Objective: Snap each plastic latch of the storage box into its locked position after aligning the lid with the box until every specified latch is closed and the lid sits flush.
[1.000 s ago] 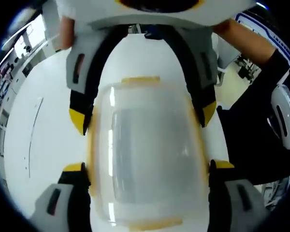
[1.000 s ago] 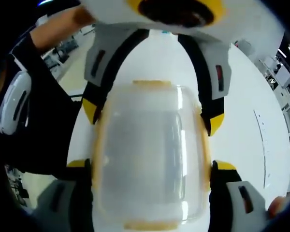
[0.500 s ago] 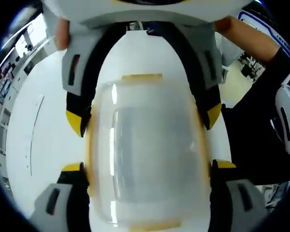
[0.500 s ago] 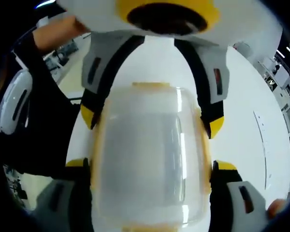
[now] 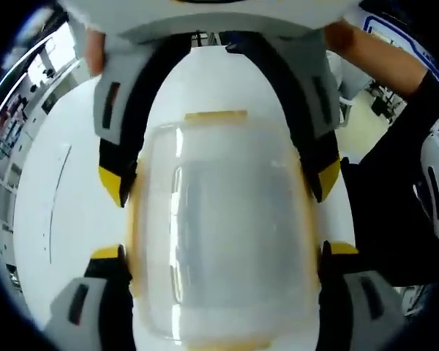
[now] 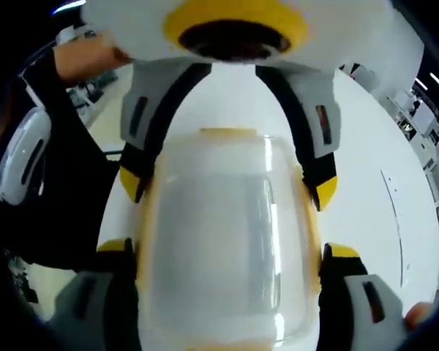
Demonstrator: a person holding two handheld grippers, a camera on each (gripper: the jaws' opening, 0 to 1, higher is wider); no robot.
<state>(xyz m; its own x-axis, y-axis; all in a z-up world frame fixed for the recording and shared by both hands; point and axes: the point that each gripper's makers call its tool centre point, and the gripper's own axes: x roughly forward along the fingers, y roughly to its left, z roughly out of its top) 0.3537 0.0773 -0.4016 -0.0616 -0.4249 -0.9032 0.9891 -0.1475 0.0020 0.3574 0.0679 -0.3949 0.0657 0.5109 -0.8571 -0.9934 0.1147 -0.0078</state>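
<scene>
A clear storage box (image 5: 219,241) with its lid on and yellow latches (image 5: 216,117) lies on a white table (image 5: 66,212). Seen from above, my left gripper (image 5: 222,252) straddles one end, its yellow-tipped jaws pressed against the box's two long sides. My right gripper (image 5: 217,181) comes in from the top of the view and straddles the other end the same way. The right gripper view mirrors this: the box (image 6: 223,248) sits between my right gripper's (image 6: 227,248) jaws, with the left gripper (image 6: 227,187) beyond it. The side latches are partly hidden by the jaws.
The white table (image 6: 366,212) spreads out on both sides of the box. A person's dark sleeve (image 5: 395,219) and a hand (image 5: 351,44) are close beside the table. The dark sleeve (image 6: 66,205) also shows in the right gripper view, and room furniture lies far off.
Both views have drawn slightly closer to the box, which now looks a little larger. The jaws stay against the box's sides at about the same width.
</scene>
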